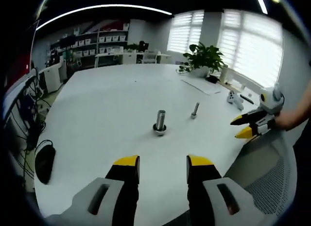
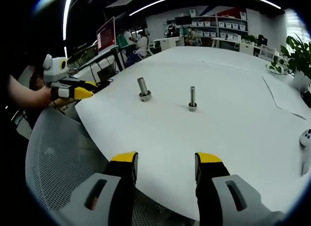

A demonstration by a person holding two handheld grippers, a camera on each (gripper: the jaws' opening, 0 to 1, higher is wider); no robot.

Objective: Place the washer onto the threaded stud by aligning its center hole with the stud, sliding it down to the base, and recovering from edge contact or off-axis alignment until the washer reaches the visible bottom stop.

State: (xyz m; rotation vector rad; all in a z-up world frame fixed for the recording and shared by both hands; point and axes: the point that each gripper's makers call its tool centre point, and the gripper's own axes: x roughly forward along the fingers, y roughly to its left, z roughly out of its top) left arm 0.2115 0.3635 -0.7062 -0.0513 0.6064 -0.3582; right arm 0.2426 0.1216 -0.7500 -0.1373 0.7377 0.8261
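Two metal studs stand upright on the white table. The thicker stud has a wider ring at its base; I cannot tell whether that ring is a washer. A thinner threaded stud stands a little apart from it. My left gripper is open and holds nothing, well short of the thick stud. My right gripper is also open and holds nothing, near the table edge. In the left gripper view the right gripper shows at the right, held by a hand. The left gripper appears at the left of the right gripper view.
A grey mesh chair sits against the table edge between the grippers. A potted plant, a paper sheet and a white controller lie at the far side. A black object and cables lie by the left edge.
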